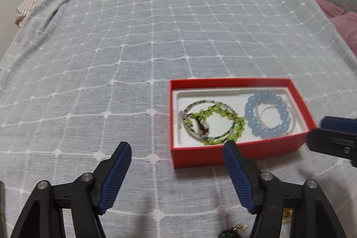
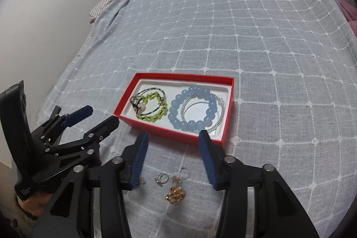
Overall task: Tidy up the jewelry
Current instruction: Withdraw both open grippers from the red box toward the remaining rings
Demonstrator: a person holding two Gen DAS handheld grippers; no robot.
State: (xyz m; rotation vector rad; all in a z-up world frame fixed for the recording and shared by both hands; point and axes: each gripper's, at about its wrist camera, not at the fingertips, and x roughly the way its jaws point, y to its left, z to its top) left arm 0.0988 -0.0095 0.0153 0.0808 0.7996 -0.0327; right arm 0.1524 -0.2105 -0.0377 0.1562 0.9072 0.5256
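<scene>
Right wrist view shows a bed under a pale blue-grey grid-stitched blanket (image 2: 223, 37), white wall left, dotted curtains behind. My shallow red cardboard box (image 2: 178, 102) lies near the bed's front edge, long axis across the bed, holding beaded bracelets; small gold and silver rings (image 2: 174, 184) sit loose before it. Open blanket stretches beyond. My right gripper (image 2: 174, 144) and left gripper (image 1: 177, 154) both stand apart, empty

Grid-patterned grey bedspread (image 2: 245, 41) under a red box (image 2: 156, 129) and loose gold earrings (image 2: 175, 194).
</scene>
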